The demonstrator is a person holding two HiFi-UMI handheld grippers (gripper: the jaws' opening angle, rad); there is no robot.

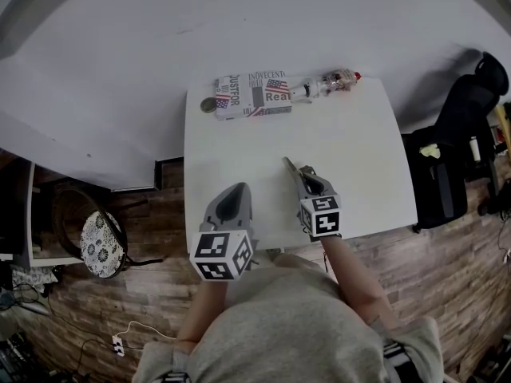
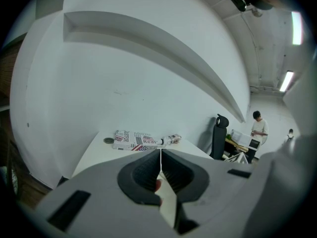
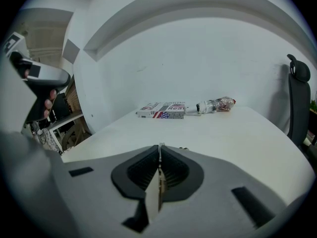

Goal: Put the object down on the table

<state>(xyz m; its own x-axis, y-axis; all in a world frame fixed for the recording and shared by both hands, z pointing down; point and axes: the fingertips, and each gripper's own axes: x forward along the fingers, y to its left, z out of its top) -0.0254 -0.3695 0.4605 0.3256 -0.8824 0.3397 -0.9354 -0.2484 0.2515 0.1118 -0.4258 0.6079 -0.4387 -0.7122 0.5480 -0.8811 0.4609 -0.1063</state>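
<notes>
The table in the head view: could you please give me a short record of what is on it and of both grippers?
table: white, against the wall
printed box: far edge, lying flat
bottle: on its side, right of the box
small round thing: left of the box
left gripper: jaws together, empty
right gripper: jaws together, empty, over the table

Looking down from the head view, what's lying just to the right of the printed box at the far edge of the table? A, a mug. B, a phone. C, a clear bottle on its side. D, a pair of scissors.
C: a clear bottle with a red cap lies on its side beside the right end of the box, on the table.
</notes>
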